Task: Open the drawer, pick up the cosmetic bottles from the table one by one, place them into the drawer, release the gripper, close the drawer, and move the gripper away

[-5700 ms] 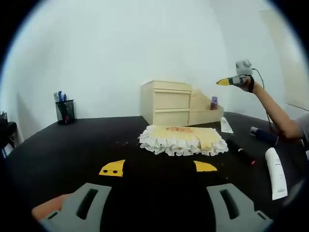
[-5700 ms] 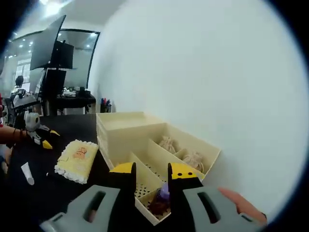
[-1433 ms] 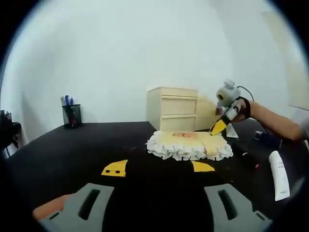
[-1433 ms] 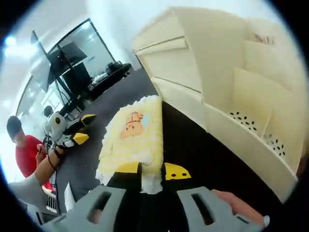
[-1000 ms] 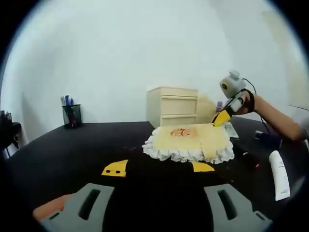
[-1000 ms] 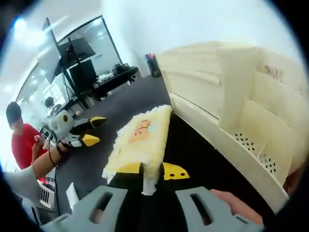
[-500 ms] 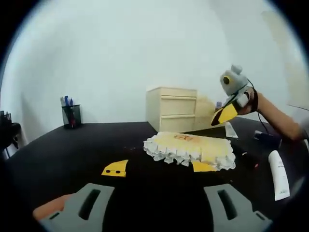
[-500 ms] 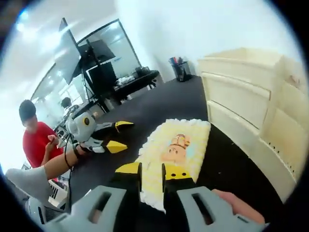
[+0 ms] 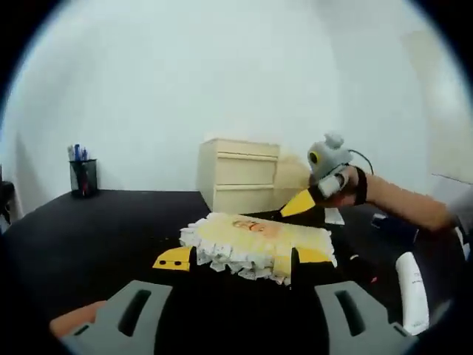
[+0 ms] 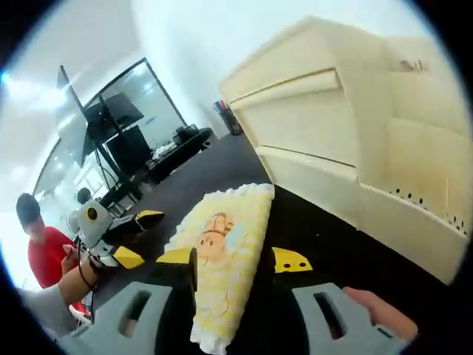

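Observation:
A yellow frilled pad (image 9: 255, 235) lies on the black table (image 9: 111, 222) in front of the cream drawer cabinet (image 9: 240, 177), whose front drawers are shut. My left gripper (image 9: 242, 258) is open, its yellow tips either side of the pad's near edge. My right gripper (image 10: 233, 259) is open, and the pad (image 10: 222, 251) runs uncompressed between its jaws. In the left gripper view the right gripper (image 9: 299, 204) sits at the pad's far right corner. A white tube (image 9: 410, 285) and a dark bottle (image 9: 392, 224) lie to the right.
A pen holder (image 9: 81, 176) stands far left by the wall. A cream divided box (image 10: 417, 203) with a perforated wall adjoins the cabinet (image 10: 310, 126). In the right gripper view a person in red (image 10: 44, 248) holds the left gripper (image 10: 129, 238); monitors (image 10: 111, 122) stand behind.
The right gripper's jaws have spread apart around the pad, which was pinched before. The pad came down and nearer to the left gripper, and both views have shifted with the hands.

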`<state>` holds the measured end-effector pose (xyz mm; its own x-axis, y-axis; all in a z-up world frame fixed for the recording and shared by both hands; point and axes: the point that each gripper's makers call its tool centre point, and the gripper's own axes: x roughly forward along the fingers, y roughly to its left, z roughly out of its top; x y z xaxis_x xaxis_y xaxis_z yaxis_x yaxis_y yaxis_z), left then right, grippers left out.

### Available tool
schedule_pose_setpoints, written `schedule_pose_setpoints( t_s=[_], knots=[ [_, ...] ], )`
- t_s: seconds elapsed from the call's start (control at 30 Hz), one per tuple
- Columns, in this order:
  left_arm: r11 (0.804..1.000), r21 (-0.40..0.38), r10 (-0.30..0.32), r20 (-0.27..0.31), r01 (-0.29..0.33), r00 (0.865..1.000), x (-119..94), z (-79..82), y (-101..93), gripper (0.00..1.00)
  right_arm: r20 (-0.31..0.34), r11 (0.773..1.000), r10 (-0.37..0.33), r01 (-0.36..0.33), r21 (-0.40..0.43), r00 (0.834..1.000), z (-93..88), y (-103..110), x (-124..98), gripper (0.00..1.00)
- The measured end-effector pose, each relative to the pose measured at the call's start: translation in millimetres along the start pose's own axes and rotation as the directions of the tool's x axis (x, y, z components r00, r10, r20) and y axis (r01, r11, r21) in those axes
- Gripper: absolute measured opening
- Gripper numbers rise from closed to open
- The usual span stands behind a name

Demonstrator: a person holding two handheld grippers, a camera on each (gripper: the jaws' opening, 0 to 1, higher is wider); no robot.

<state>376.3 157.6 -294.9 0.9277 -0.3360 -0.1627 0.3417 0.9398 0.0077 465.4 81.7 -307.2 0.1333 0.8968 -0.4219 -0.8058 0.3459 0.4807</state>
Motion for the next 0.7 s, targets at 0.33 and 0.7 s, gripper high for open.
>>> schedule_pose_setpoints(
  t_s=[0.33,0.7],
  knots=[
    [0.996,0.024,-0.088,0.002,0.087,0.996,26.5,-1.7,-14.6,0.56,-0.05,1.0,0.031,-0.031,0.0,0.998,-11.5,9.0,8.4,0.35],
    [0.997,-0.016,-0.075,-0.033,0.074,0.997,23.2,-8.6,-11.5,0.49,0.066,0.972,0.135,-0.145,0.185,0.989,5.2,28.2,-1.2,0.41]
  ],
)
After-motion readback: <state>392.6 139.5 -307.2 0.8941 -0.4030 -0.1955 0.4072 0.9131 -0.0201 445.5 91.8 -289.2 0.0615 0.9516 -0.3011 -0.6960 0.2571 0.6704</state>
